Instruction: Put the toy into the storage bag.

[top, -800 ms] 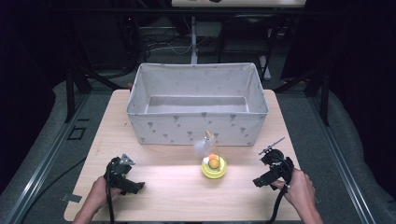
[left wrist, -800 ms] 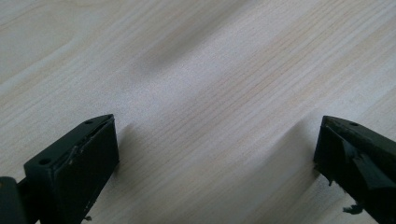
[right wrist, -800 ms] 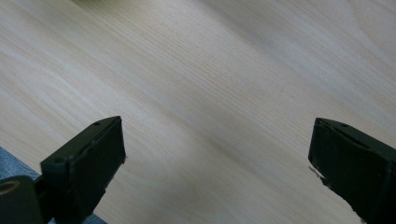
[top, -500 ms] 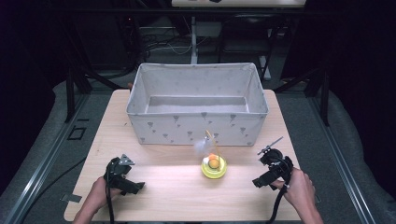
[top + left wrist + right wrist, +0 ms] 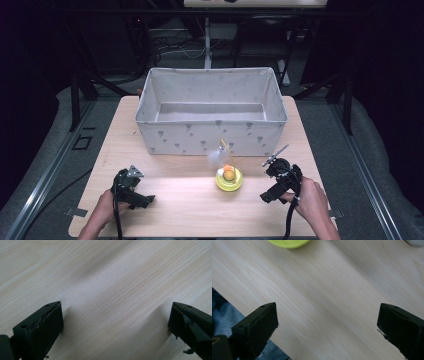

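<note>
A yellow-green dish toy (image 5: pixel 229 179) stands on the wooden table (image 5: pixel 190 210), in front of the fabric bin. It holds an orange ball, and a thin stick with a white feather rises from it. My left gripper (image 5: pixel 142 199) rests low over the table's front left, held by a hand. In the left gripper view its jaws stand wide apart, so it (image 5: pixel 116 306) is open over bare wood. My right gripper (image 5: pixel 267 195) sits just right of the toy. It (image 5: pixel 327 307) is open too, with the dish's rim (image 5: pixel 288 242) at the top of that view.
A large grey-white fabric bin (image 5: pixel 212 132) with a small printed pattern fills the back half of the table, its inside bare. The table's front edge and grey floor (image 5: pixel 222 312) lie close beside the right gripper. Dark frame legs surround the table.
The right gripper has edged slightly left, toward the toy. The left gripper and the toy have stayed where they were.
</note>
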Tool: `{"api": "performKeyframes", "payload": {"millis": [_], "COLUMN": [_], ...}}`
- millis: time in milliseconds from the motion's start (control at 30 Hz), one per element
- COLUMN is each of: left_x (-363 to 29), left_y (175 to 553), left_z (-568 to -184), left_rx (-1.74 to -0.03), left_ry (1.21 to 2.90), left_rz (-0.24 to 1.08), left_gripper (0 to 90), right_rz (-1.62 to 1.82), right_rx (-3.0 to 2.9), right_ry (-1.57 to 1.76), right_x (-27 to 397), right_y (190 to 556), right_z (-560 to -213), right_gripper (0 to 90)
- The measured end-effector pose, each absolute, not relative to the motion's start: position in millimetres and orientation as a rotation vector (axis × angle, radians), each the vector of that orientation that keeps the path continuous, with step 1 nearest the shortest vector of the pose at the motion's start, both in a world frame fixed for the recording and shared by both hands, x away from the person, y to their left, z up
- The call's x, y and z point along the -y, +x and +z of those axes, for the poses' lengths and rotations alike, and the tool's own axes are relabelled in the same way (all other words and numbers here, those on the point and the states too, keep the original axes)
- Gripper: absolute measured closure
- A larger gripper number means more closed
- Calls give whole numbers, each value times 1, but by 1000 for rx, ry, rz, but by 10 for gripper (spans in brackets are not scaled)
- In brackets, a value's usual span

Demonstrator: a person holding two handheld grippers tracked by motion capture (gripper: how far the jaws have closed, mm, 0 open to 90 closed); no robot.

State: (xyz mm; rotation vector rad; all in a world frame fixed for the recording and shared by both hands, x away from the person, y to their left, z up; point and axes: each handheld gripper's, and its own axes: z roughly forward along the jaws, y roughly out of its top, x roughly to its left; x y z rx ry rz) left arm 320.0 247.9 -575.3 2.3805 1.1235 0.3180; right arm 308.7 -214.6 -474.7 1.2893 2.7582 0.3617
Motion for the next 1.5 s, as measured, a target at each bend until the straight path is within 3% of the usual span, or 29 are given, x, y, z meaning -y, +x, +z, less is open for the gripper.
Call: {"api": "performKeyframes", "payload": {"millis": [433, 700, 1133, 1500], "left_x": [-248, -248, -248, -248], "left_y": [320, 320, 320, 319], "left_z": [-575, -575, -575, -575], "left_rx": [-1127, -1128, -1130, -1131], "left_ry": [2380, 2378, 2379, 2379], "left_rz": [318, 319, 319, 317], "left_gripper": [0, 0, 0, 0], "right_rz": [432, 432, 342, 248], "right_rx": [-2798, -2803, -2853, -2892], "right_ry": [1126, 1043, 896, 865], "right_x": [165, 145, 107, 96], "right_y": [316, 326, 338, 344], "right_z": [-446, -428, -415, -417], "right_gripper": [33, 108, 521, 781]}}
